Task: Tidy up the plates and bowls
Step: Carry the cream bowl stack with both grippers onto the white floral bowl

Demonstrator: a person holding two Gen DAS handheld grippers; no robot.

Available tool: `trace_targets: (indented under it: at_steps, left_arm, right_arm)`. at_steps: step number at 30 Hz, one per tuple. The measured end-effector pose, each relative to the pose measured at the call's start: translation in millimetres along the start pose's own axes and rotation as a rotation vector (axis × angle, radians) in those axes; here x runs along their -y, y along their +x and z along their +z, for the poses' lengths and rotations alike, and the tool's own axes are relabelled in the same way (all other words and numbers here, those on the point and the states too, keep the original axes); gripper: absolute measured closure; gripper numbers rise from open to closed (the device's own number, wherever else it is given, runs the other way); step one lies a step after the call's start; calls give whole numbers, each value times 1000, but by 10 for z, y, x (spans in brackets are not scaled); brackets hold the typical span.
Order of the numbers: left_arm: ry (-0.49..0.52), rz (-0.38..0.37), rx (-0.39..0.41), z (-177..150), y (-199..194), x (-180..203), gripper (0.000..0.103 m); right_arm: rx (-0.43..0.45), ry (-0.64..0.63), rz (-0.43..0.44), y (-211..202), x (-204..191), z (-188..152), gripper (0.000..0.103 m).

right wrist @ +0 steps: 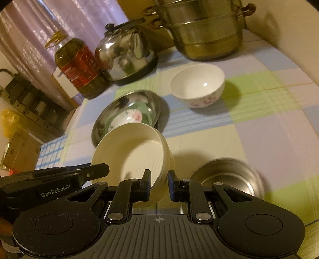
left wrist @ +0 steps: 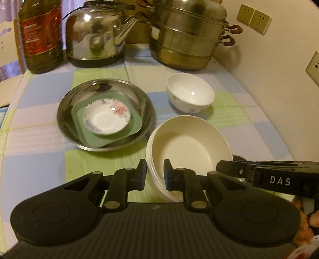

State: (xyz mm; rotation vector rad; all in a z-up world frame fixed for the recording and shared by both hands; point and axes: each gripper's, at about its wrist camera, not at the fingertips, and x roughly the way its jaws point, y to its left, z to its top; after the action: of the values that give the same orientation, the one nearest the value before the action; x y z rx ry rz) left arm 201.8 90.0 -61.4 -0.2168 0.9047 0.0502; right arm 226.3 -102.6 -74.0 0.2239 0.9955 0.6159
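A stack of cream ribbed bowls (left wrist: pixel 191 143) (right wrist: pixel 135 151) hangs tilted above the table. My left gripper (left wrist: pixel 155 177) is shut on its near left rim, and my right gripper (right wrist: pixel 159 185) is shut on its right rim. Each gripper also shows from the side in the other's view, the right gripper (left wrist: pixel 221 168) and the left gripper (right wrist: pixel 105 168). A steel basin (left wrist: pixel 65 103) (right wrist: pixel 99 127) holds a green square plate (left wrist: pixel 79 123) with a floral saucer (left wrist: pixel 105 119) on it. A white floral bowl (left wrist: pixel 190 92) (right wrist: pixel 197 83) stands behind. A small steel bowl (right wrist: pixel 227 177) sits below the right gripper.
A steel kettle (left wrist: pixel 93 33), an oil bottle (left wrist: pixel 42 35) and a stacked steamer pot (left wrist: pixel 187 39) line the back of the checked tablecloth (left wrist: pixel 39 139). A wall with sockets (left wrist: pixel 254 19) closes the right side. A person's fingers (left wrist: pixel 313 221) hold the right gripper.
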Motion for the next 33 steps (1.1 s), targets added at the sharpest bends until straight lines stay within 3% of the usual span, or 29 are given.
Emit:
trace_targets:
  at_steps: [15, 33]
  left_arm:
    - [76, -73, 21, 477, 383, 329, 87]
    - [84, -101, 63, 1121, 835, 481, 87]
  right_arm:
    - [77, 93, -63, -88, 406, 409, 85]
    - [157, 137, -114, 76, 680, 1058, 85]
